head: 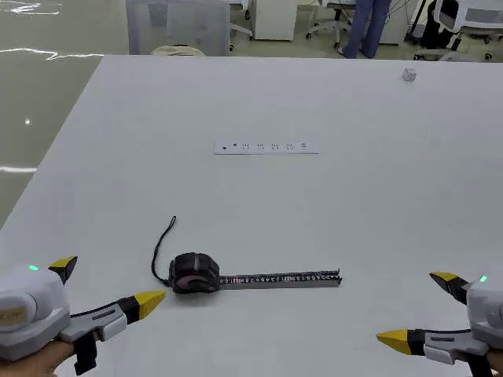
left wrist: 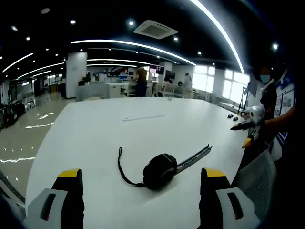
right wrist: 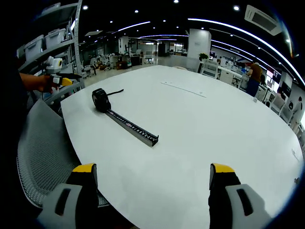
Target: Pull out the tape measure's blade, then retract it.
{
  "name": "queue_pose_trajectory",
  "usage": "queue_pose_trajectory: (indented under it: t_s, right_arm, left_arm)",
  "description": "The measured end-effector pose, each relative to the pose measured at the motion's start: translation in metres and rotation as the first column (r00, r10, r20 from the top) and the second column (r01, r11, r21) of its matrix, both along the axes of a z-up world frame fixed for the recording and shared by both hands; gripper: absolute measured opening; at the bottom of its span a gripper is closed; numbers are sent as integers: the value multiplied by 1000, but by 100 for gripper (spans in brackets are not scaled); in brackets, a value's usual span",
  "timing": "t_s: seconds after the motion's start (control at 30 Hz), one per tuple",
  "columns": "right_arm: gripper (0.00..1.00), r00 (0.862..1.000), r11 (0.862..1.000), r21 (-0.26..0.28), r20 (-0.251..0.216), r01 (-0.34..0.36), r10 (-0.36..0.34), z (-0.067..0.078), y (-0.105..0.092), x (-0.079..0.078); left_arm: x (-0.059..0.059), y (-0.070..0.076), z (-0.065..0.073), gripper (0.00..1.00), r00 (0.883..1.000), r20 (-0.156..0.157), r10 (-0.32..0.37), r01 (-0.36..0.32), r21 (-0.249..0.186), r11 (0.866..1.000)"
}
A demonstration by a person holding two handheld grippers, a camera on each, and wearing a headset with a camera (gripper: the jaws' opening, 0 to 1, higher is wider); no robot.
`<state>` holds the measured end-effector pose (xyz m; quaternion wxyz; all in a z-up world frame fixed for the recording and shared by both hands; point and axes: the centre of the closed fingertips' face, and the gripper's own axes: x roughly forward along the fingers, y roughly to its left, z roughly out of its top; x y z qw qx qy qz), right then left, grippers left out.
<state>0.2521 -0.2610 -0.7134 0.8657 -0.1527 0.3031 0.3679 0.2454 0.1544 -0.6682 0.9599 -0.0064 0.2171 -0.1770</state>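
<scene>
A black tape measure [head: 194, 272] lies on the white table [head: 259, 102], its blade [head: 280, 279] drawn out flat to the right and a black wrist strap [head: 162, 247] curling off its left side. My left gripper [head: 108, 283] is open at the near left edge, a short way from the case and touching nothing. My right gripper [head: 418, 308] is open at the near right, well past the blade's hook end [head: 338, 275]. The left gripper view has the case [left wrist: 160, 171] between open yellow tips. The right gripper view has the blade [right wrist: 132, 127] ahead to the left.
A white power strip [head: 266, 147] lies flat mid-table beyond the tape measure. A small white object [head: 409, 75] sits at the far right. Office chairs and a standing person [head: 368, 27] are beyond the far edge. A grey mesh chair [right wrist: 43, 157] is near me.
</scene>
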Motion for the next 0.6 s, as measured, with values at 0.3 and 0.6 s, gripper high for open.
queue_pose_trajectory:
  t_s: [0.3,0.6]
  right_arm:
    - [100,995,996,-18,-38,-93,92,-3,8,7]
    - [90,956,953,-114,-131,-279,264,-17,21,4]
  left_arm:
    - [6,-25,-7,100,1000,-21,17,-17,-2,1000]
    - [13,-30,-19,100,997,-46,66,-66,-2,998]
